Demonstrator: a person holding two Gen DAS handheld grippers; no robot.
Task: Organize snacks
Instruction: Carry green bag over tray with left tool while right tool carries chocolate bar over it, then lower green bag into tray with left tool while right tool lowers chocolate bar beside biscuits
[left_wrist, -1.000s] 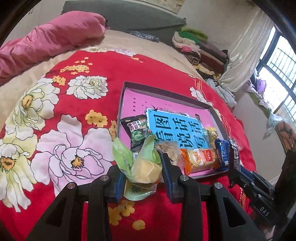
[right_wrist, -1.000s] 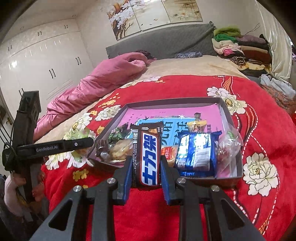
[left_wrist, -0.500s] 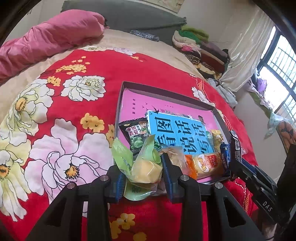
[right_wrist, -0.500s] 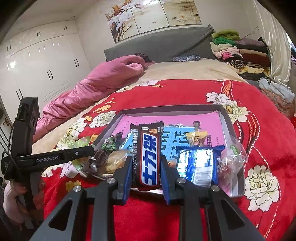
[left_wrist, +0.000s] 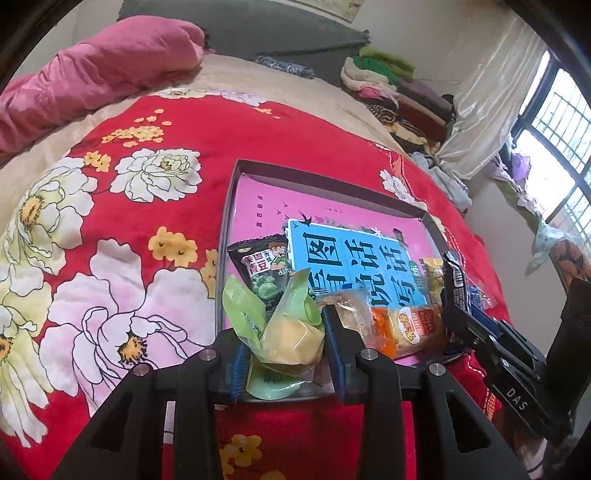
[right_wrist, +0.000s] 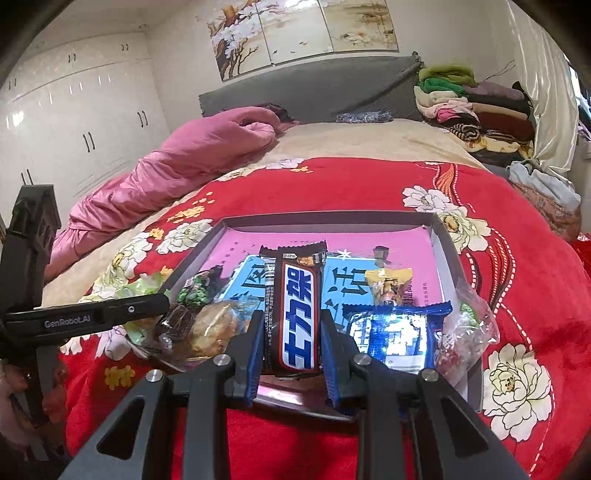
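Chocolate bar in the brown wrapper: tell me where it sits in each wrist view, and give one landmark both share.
Left wrist view: the chocolate bar is at the right, seen edge-on, clamped in the right gripper over the box's near right corner.
Right wrist view: bottom centre, upright between the right gripper's fingers.
Shared landmark: the blue book cover inside the grey box.

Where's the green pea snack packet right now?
In the left wrist view, the green pea packet lies in the tray's near-left corner, beside the blue book, just beyond the left gripper.
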